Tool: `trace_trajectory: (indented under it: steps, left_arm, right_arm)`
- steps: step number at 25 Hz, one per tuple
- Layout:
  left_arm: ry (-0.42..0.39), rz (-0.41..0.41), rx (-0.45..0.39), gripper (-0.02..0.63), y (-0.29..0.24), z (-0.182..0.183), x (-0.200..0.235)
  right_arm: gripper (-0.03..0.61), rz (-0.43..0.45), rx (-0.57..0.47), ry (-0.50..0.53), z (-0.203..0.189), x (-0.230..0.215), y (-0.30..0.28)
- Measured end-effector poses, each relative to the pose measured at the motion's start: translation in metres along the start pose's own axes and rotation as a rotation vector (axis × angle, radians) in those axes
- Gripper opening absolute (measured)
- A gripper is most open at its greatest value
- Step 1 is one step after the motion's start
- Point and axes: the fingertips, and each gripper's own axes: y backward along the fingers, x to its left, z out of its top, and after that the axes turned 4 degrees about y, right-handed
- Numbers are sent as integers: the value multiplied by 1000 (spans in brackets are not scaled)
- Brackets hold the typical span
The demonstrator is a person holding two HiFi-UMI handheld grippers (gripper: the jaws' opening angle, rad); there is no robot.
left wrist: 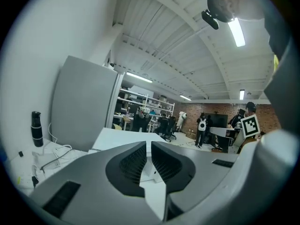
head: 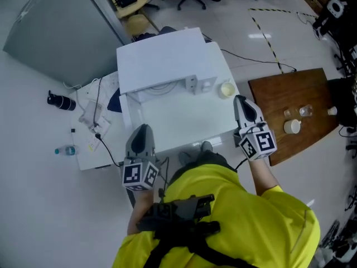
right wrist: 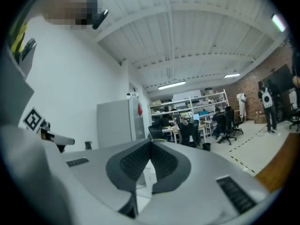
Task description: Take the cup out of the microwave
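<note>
While the cup (head: pixel 227 89) sits at the counter's (head: pixel 184 121) right edge, the right hand-held gripper (head: pixel 240 100) is closed and empty, and the left hand-held gripper (head: pixel 141 129) stands barely ajar, also empty.

Text, brands, numbers: none can be read in any view.
Left marker cube (head: pixel 139 176): only a square black-and-white pattern is shown.
Right marker cube (head: pixel 257 143): likewise.

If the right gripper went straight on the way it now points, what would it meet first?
Likely nothing close: the right gripper points level, above the white box, toward far-off chairs.
</note>
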Motion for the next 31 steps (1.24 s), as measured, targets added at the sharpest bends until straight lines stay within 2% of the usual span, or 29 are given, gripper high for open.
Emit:
trace_trajectory:
  steps: [3, 6, 10, 14, 18, 31]
  left_arm:
    - [-2, 9, -51, 32, 20, 25, 4]
    - [-13, -7, -65, 32, 32, 36, 0]
    - [9, -4, -60, 32, 38, 35, 5]
    - [29, -11, -48, 32, 37, 29, 9]
    - [31, -17, -46, 32, 34, 30, 9]
    - [7, -38, -35, 32, 25, 32, 10]
  right_arm:
    - [3, 49, -64, -45, 34, 33, 0]
    - [2, 87, -73, -36, 43, 57, 3]
    - [2, 109, -50, -30, 37, 67, 7]
    - [2, 120, -32, -79, 30, 71, 5]
    - [2, 132, -35, -31, 32, 81, 2]
    - [2, 129, -18, -46, 25, 84, -6]
